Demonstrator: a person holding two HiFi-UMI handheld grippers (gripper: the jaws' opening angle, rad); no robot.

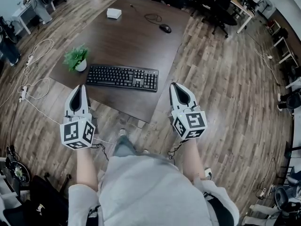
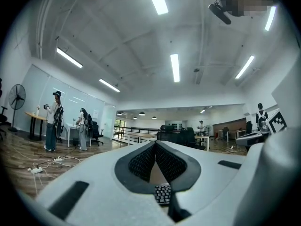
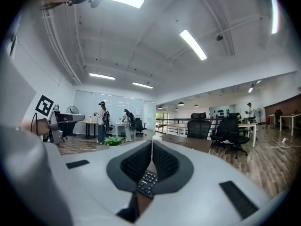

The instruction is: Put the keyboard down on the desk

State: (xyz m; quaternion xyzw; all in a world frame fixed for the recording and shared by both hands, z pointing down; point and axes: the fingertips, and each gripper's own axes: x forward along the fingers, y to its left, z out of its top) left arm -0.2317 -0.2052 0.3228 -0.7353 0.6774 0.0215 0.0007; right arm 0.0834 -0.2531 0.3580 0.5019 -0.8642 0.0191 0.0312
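A black keyboard (image 1: pixel 122 77) lies flat on the dark brown desk (image 1: pixel 136 41), near its front edge. My left gripper (image 1: pixel 82 88) hovers just off the desk's front left corner, shut and empty. My right gripper (image 1: pixel 175 86) hangs beside the front right corner, also shut with nothing in it. In the left gripper view the jaws (image 2: pixel 155 145) meet at the tips, and a bit of the keyboard (image 2: pixel 162 193) shows below them. The right gripper view shows its gripper (image 3: pixel 152 142) with jaws closed the same way over the keyboard's (image 3: pixel 148 181) number pad end.
A small potted plant (image 1: pixel 76 58) stands left of the keyboard. Farther back on the desk are a white box (image 1: pixel 114 13), a mouse (image 1: pixel 165 28) and a cable (image 1: pixel 153 18). Office chairs (image 1: pixel 216 4) stand beyond the desk. White cables (image 1: pixel 33 86) trail over the floor at left.
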